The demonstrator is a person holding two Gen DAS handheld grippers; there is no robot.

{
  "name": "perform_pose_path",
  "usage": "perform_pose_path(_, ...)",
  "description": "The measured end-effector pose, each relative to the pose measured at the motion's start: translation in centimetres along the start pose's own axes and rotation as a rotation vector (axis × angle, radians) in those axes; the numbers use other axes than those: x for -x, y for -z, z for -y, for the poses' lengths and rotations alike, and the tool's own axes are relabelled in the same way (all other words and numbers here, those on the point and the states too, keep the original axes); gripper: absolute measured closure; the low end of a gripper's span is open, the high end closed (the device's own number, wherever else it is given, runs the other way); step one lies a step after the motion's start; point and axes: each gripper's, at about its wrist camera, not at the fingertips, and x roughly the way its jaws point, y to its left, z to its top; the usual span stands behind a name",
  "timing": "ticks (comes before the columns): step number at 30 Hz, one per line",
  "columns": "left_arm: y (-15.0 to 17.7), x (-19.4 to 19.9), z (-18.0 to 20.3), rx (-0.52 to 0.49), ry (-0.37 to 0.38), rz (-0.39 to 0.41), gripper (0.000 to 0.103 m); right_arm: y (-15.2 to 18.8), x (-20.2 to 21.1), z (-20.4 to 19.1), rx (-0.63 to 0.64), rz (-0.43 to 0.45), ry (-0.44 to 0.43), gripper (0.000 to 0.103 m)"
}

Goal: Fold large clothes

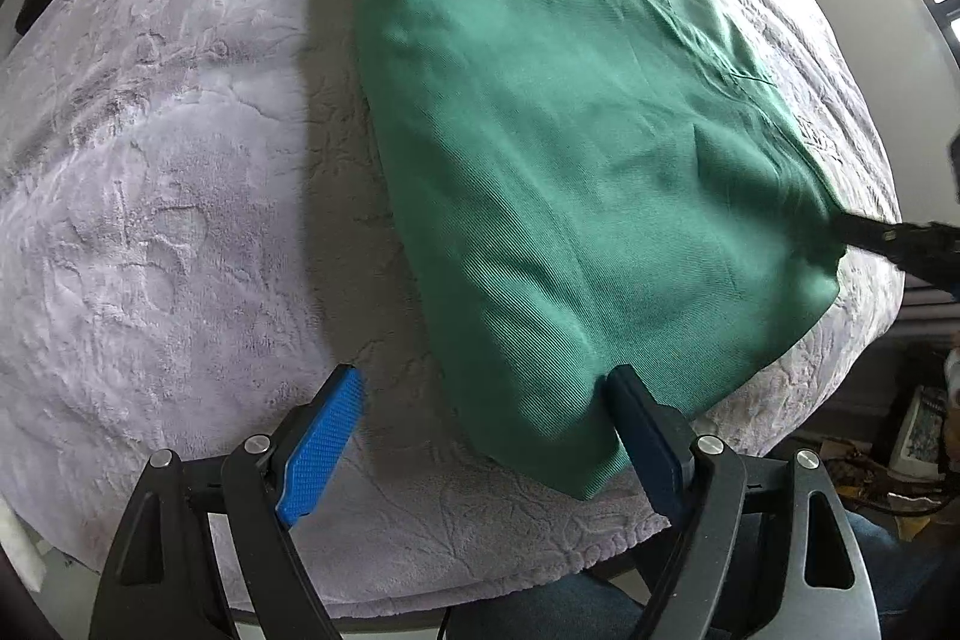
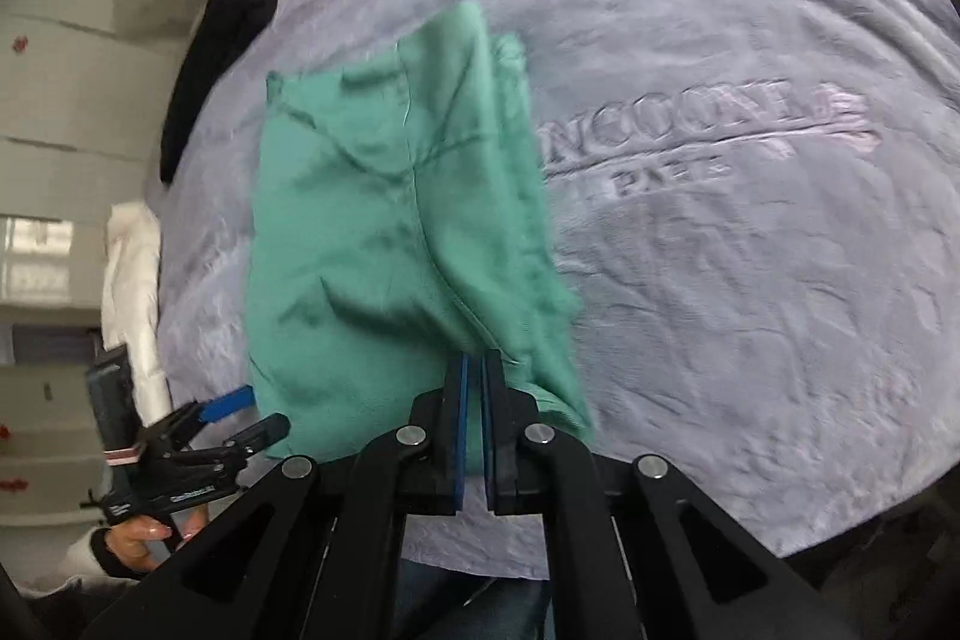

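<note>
Left wrist view shows the green garment (image 1: 540, 172) lying on the bed (image 1: 150, 160), which has a fuzzy grey blanket on it. The cloth is already folded into a long shape that runs from the near edge to the far side. The left tool (image 1: 480, 436) is wide open, with one blue pad on the blanket and the other just touching the near corner of the cloth, so it holds nothing. In the right wrist view, the right tool (image 2: 474, 370) is squeezed tight on the near right edge of the garment and seems to lift it a little. The picture is a bit blurry there. The next good move, I think, is for the left tool to close on its near corner, so both corners are held. Then both can lift together and carry the near end over to the far end. Keeping the two corners level should stop the cloth from twisting. If only one side goes up, the fold may come out crooked or bunched.
</note>
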Motion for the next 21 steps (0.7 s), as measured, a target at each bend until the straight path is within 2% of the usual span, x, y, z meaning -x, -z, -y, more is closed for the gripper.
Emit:
perform_pose_path(2, -0.1, 0.1, 0.0, -0.002, -0.002, -0.001, 0.019, -0.2, -1.8, 0.4, -0.021, -0.044, 0.039, 0.098)
perform_pose_path(5, -0.3, 0.2, -0.1, -0.008, -0.006, -0.003, 0.019, 0.3, -3.9, 2.1, -0.105, -0.100, 0.025, 0.099)
perform_pose_path(19, -1.4, 1.3, -0.7, 0.015, -0.054, 0.014, 0.019, 1.0, -4.4, 2.4, -0.104, -0.122, 0.035, 0.100)
perform_pose_path(20, -1.5, 1.3, -0.8, 0.017, -0.059, 0.020, 0.014, 0.9, -4.4, 2.5, -0.102, -0.123, 0.035, 0.100)
perform_pose_path(21, -1.5, 1.4, -0.9, 0.022, -0.068, 0.025, 0.000, 0.9, -4.3, 2.5, -0.100, -0.124, 0.035, 0.100)
